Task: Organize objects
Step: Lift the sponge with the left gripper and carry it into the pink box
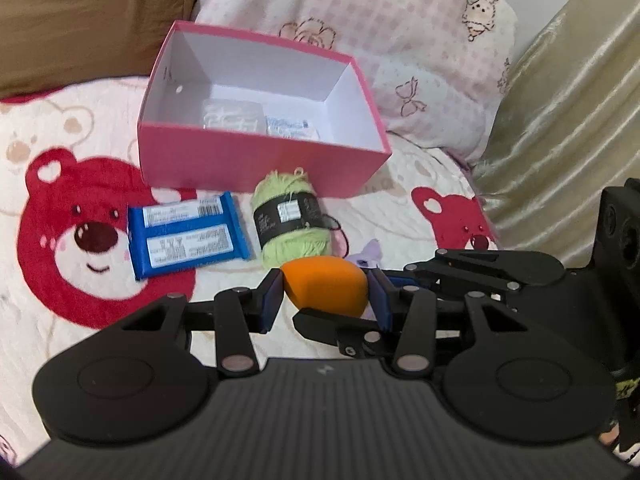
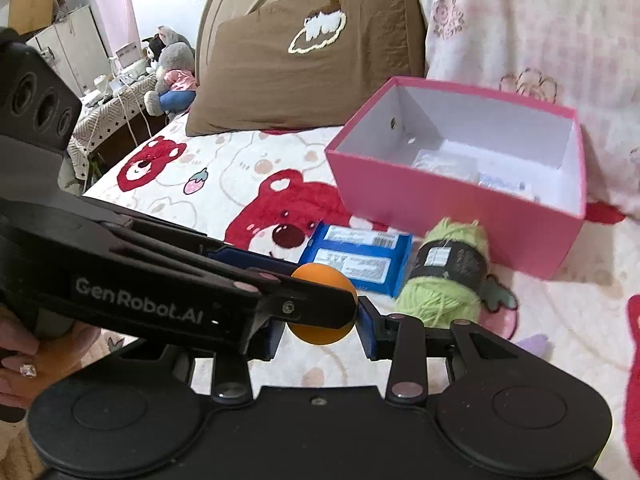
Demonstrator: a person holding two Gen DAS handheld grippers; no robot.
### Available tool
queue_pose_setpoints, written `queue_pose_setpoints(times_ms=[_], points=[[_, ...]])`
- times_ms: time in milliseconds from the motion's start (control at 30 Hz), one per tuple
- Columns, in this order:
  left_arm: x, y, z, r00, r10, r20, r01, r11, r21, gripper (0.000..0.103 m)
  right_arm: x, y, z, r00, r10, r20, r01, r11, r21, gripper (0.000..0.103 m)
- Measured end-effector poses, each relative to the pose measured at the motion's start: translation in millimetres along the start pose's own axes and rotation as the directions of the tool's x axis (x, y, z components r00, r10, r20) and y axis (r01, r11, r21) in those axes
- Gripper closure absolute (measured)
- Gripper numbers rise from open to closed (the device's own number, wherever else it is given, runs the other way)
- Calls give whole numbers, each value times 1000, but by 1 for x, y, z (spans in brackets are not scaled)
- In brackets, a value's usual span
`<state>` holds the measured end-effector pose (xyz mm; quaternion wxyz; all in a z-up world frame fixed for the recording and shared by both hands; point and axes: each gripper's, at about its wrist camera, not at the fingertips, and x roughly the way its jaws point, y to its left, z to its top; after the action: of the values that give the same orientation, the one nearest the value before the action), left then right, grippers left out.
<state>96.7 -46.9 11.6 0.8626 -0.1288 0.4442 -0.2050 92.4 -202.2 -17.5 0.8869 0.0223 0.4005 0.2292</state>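
An orange egg-shaped sponge (image 1: 325,282) sits between the pads of my left gripper (image 1: 325,294), which is shut on it above the bed. My right gripper (image 2: 322,322) also has the same orange sponge (image 2: 320,334) between its blue pads; whether it presses on it I cannot tell. The left gripper's finger (image 2: 312,308) crosses in front of the sponge in the right wrist view. A green yarn ball (image 1: 290,216) and a blue snack pack (image 1: 186,234) lie in front of the open pink box (image 1: 260,160), which holds two clear packets (image 1: 234,116).
A brown pillow (image 2: 304,52) and a pink patterned pillow (image 1: 360,20) stand behind the box. The bear-print bedspread (image 1: 68,216) covers the bed. A beige curtain (image 1: 568,120) hangs at the right. Beyond the bed's left edge are a table and plush toys (image 2: 168,64).
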Motion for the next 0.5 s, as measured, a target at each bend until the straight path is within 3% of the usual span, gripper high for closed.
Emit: queue_pose_setpoints(times_ms=[233,500], points=[[-16,-8,34,1000,-6,-6,6,1000,26,59,-17,-1,26,999,-7,35,6,1000,26,60],[-20,-20,70,999,34,17,-35,998,54,59,-24,-10,58,997,-3,79,1,999,37,60]])
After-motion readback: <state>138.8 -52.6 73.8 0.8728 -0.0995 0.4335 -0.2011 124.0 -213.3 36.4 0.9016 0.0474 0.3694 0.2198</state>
